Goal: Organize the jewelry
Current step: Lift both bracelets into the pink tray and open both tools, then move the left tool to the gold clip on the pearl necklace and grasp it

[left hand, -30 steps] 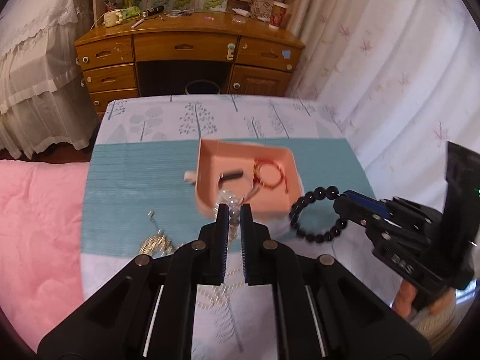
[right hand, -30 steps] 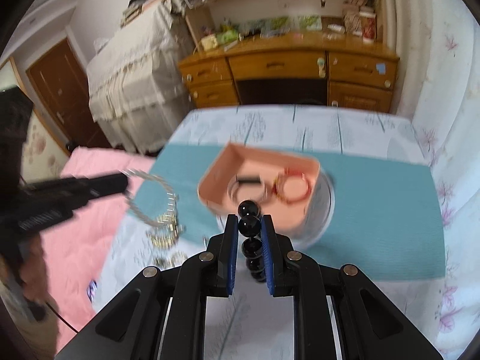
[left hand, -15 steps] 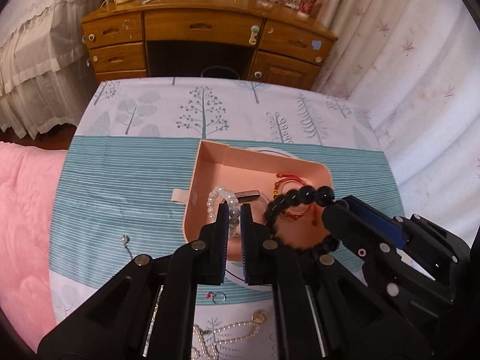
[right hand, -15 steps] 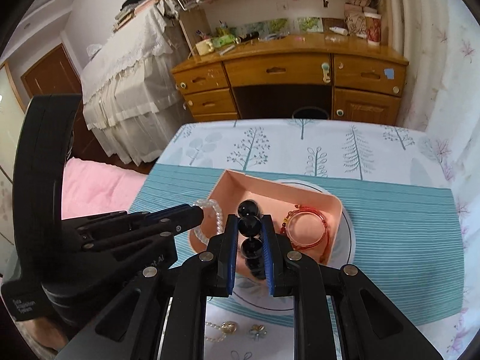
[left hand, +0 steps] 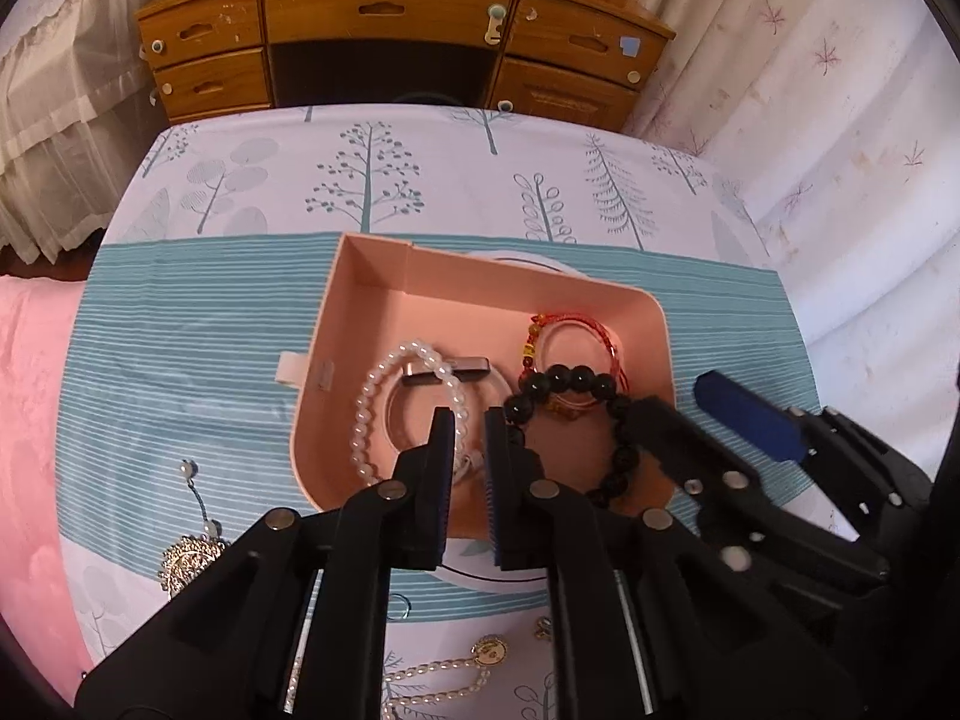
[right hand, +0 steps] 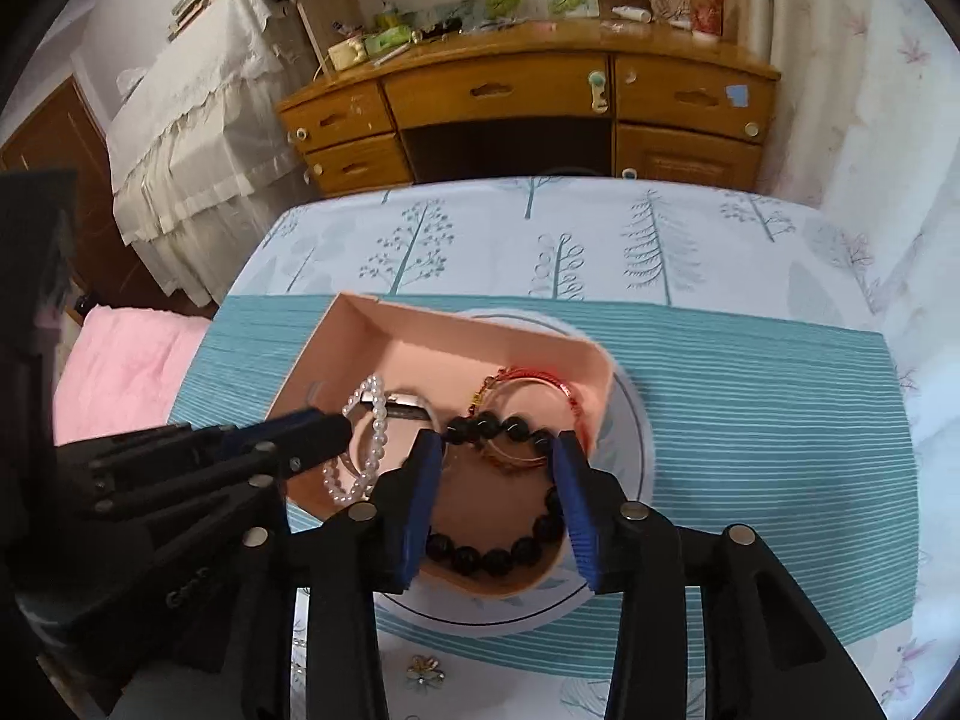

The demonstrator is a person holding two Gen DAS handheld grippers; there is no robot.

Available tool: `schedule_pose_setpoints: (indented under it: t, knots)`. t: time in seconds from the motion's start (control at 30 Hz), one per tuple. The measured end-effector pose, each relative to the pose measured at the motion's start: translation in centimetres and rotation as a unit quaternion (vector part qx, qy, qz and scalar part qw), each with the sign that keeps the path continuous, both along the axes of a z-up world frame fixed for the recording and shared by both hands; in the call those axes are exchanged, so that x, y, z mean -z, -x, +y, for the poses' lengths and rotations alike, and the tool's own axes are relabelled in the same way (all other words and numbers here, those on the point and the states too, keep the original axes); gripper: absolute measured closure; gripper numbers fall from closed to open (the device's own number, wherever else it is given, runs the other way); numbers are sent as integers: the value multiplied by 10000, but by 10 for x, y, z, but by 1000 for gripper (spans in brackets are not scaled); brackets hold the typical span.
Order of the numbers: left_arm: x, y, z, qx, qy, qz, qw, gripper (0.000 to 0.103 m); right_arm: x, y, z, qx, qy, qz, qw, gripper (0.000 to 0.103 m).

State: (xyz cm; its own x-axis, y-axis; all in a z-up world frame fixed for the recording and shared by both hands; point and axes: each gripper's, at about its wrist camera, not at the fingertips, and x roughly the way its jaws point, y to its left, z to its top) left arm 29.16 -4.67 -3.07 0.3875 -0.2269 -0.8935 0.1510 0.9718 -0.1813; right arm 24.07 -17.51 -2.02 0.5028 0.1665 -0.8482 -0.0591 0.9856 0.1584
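Observation:
A pink box sits on a white plate on the teal striped cloth. Inside lie a red string bracelet, a dark clip, a white pearl bracelet and a black bead bracelet. My left gripper is low over the box's near left. Its jaws are just starting to open, and the pearl bracelet is still pinched between the pads. My right gripper is over the box's near right. Its jaws are opening, and the black bracelet lies loose in the box between them.
Loose pieces lie on the cloth in front of the box: a pearl necklace, a gold pendant, a drop earring and a small flower piece. A pink blanket borders the left edge. A wooden desk stands behind.
Both grippers came down and forward to the box. The right jaws opened and the black bracelet dropped into the box. The pearl bracelet now rests in the box.

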Motion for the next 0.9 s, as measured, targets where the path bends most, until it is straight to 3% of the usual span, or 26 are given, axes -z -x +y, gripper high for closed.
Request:
schedule_pose_setpoints:
  t: [0.13,0.23,0.3,0.9]
  knots:
    - [0,7,6,10,-18,-27,10000,89,-10,11,-3,-16,60,-161,9999,63]
    - [-4,16,14,-37,-34,-90,9999,63,-18,22,-3,-53,95,-250,9996,63]
    - [-8,23,19,-114,-37,-173,9998,57,-22,29,-3,-68,54,-263,9996,63]
    - [-51,93,66,-356,-387,-712,9961,57,-36,102,11,-343,190,-67,9992,63]
